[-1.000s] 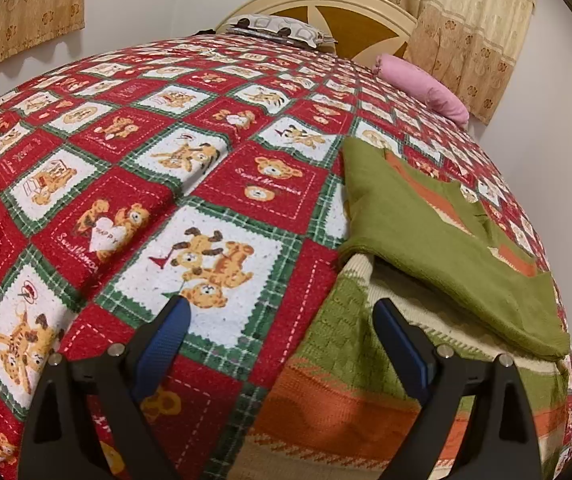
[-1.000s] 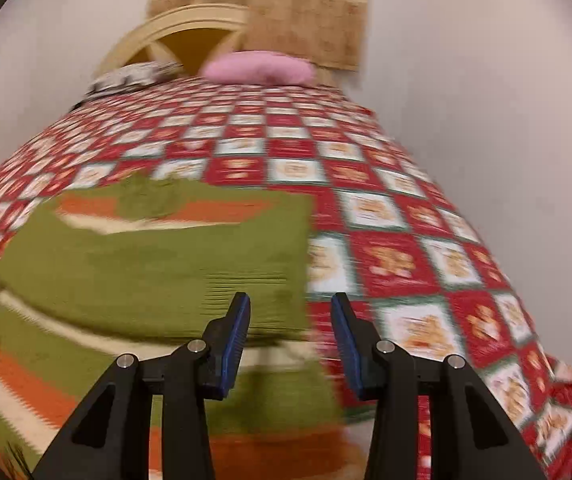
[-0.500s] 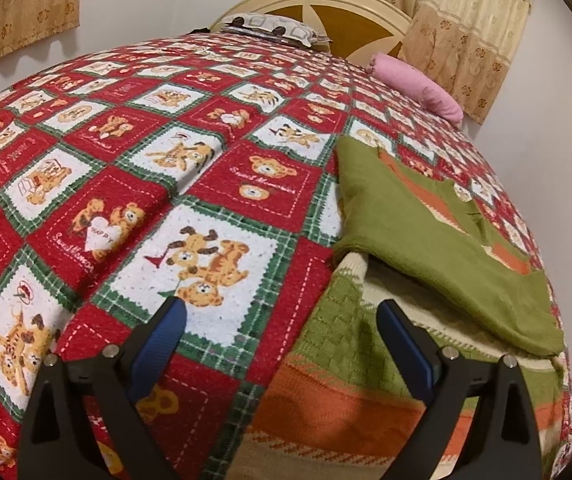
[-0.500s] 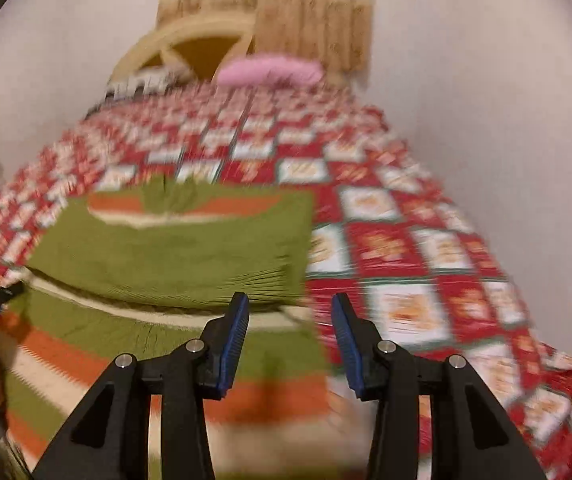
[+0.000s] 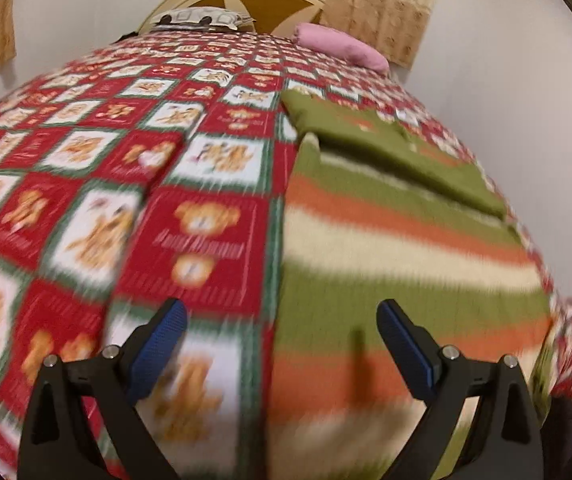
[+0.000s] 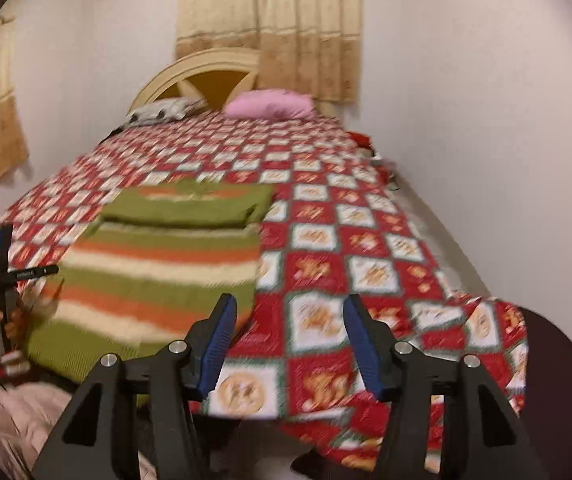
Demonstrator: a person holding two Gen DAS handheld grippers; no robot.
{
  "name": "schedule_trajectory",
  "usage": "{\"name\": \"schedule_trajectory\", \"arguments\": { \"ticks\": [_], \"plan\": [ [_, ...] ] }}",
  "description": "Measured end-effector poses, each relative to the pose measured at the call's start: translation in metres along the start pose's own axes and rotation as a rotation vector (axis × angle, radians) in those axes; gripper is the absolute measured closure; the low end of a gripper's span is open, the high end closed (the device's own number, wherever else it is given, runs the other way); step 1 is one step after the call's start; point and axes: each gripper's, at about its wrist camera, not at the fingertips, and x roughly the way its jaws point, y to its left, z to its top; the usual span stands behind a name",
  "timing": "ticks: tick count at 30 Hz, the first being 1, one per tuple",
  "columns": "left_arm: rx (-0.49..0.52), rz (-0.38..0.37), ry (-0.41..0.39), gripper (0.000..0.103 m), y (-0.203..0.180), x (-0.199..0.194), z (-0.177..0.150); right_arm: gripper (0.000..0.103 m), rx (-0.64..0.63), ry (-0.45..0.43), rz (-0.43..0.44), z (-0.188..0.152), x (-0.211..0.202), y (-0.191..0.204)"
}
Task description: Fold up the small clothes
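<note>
A small knitted sweater with green, orange and cream stripes lies flat on the bed, its sleeves folded across the top. It also shows in the right wrist view. My left gripper is open and empty, hovering over the sweater's left edge near the hem. My right gripper is open and empty, above the bedspread just right of the sweater's lower right corner. The left gripper shows at the left edge of the right wrist view.
The bed carries a red, white and green checked bedspread with bear prints. A pink pillow and a patterned pillow lie at the headboard. A white wall runs along the bed's right side.
Both grippers have pulled back toward the foot of the bed, so the whole sweater now shows. The right gripper's jaws have opened wider. The sweater has not moved.
</note>
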Motion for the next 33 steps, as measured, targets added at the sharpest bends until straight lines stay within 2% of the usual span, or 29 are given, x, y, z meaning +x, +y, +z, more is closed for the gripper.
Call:
{"name": "schedule_trajectory", "arguments": {
  "ticks": [3,5,8,10,12,14,16,18,20,22,23,24,28,30,33],
  "plan": [
    [0.015,-0.019,0.006,0.005,-0.002,-0.02,-0.02,0.046,-0.052,0.05,0.11,-0.018,0.026,0.032],
    [0.007,-0.044,0.02,0.005,-0.003,-0.025,-0.027,0.047,-0.129,0.098,0.147,-0.03,0.047,0.057],
    [0.018,-0.068,0.035,0.005,-0.008,-0.034,-0.037,0.047,-0.327,0.156,0.163,-0.049,0.073,0.103],
    [0.049,-0.066,0.036,0.004,-0.014,-0.04,-0.045,0.047,-0.359,0.177,0.186,-0.053,0.083,0.119],
    [0.078,-0.042,0.037,0.004,-0.018,-0.047,-0.057,0.046,-0.307,0.202,0.273,-0.055,0.09,0.125],
    [0.087,-0.052,0.057,0.005,-0.021,-0.05,-0.069,0.046,-0.264,0.222,0.31,-0.061,0.098,0.13],
    [0.092,-0.064,0.069,0.005,-0.021,-0.052,-0.076,0.046,-0.252,0.222,0.288,-0.067,0.103,0.136],
    [0.105,-0.072,0.086,0.008,-0.023,-0.05,-0.083,0.047,-0.238,0.249,0.228,-0.075,0.117,0.137],
    [0.114,-0.081,0.113,0.02,-0.025,-0.046,-0.087,0.048,-0.264,0.256,0.182,-0.081,0.121,0.14],
    [0.131,-0.081,0.097,0.025,-0.028,-0.049,-0.087,0.063,-0.309,0.252,0.139,-0.081,0.118,0.14],
    [0.131,-0.09,0.1,0.029,-0.029,-0.049,-0.087,0.075,-0.298,0.264,0.13,-0.079,0.117,0.136],
    [0.133,-0.09,0.099,0.029,-0.029,-0.049,-0.086,0.086,-0.262,0.281,0.139,-0.077,0.117,0.129],
    [0.174,-0.109,0.053,0.029,-0.028,-0.06,-0.076,0.092,-0.09,0.313,0.173,-0.071,0.11,0.092],
    [0.186,-0.14,0.02,0.026,-0.024,-0.069,-0.067,0.094,0.029,0.304,0.232,-0.068,0.101,0.068],
    [0.188,-0.168,-0.033,0.02,-0.014,-0.078,-0.048,0.094,0.13,0.276,0.268,-0.062,0.093,0.058]
  ]
}}
